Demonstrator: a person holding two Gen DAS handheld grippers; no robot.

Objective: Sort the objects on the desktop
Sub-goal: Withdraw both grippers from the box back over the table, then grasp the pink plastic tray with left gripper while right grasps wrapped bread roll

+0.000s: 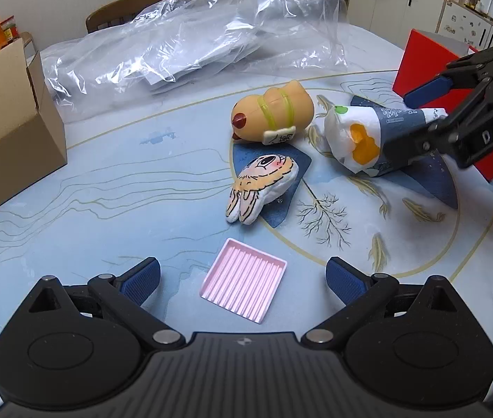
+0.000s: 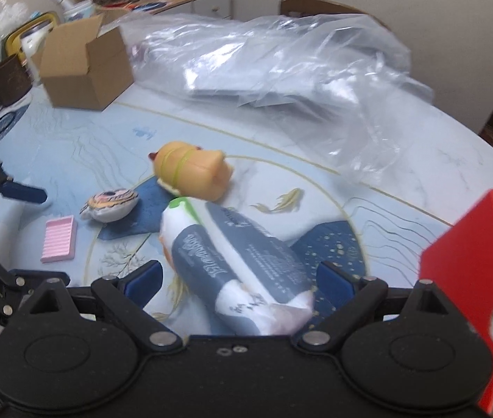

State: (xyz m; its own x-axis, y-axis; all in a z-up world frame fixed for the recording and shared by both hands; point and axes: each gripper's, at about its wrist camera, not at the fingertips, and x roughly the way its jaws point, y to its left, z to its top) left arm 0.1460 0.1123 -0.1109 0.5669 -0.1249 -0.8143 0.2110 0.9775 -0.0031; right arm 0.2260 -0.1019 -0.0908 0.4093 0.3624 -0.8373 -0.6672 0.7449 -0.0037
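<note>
A pink ribbed tray [image 1: 244, 280] lies on the table between the fingers of my open left gripper [image 1: 243, 280]; it also shows in the right wrist view [image 2: 59, 239]. Beyond it lie a plush rabbit pouch [image 1: 262, 186] [image 2: 110, 203] and an orange dog-shaped toy [image 1: 274, 111] [image 2: 190, 172]. My right gripper [image 2: 237, 278] is open around a white and navy snack packet [image 2: 239, 257] [image 1: 361, 136], its jaws on either side without pressing it. The left gripper shows at the left edge of the right wrist view [image 2: 20, 191].
A large clear plastic bag [image 1: 194, 38] covers the far table. An open cardboard box [image 1: 6, 118] stands at the left. A red box [image 1: 431, 62] stands at the right. A dark mug [image 2: 6, 82] and clutter sit beyond the cardboard box.
</note>
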